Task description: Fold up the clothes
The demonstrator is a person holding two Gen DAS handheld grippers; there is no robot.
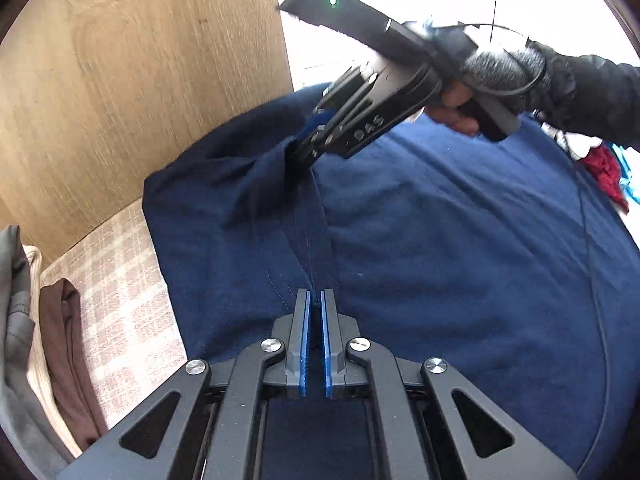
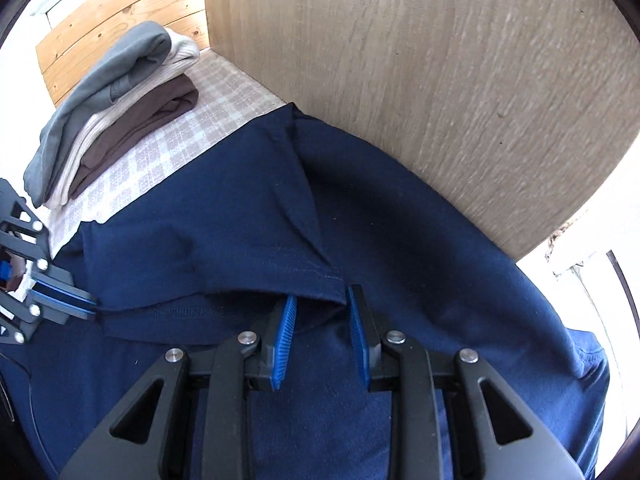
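A navy blue garment (image 1: pixel 440 240) lies spread on the checked cloth surface and also fills the right wrist view (image 2: pixel 400 220). My left gripper (image 1: pixel 315 296) is shut on a stitched edge of the garment. From the right wrist view it shows at the left edge (image 2: pixel 86 306), pinching the fabric. My right gripper (image 2: pixel 322 300) is open, its blue pads (image 2: pixel 285 340) either side of a folded flap. In the left wrist view it (image 1: pixel 298 150) sits at a bunched fold, held by a gloved hand.
A stack of folded clothes (image 2: pixel 120 108), grey, cream and brown, lies on the checked cloth (image 2: pixel 160 152) to the left. A wooden panel (image 2: pixel 440 80) stands along the garment's far side. Red and teal clothes (image 1: pixel 608 172) lie at the right.
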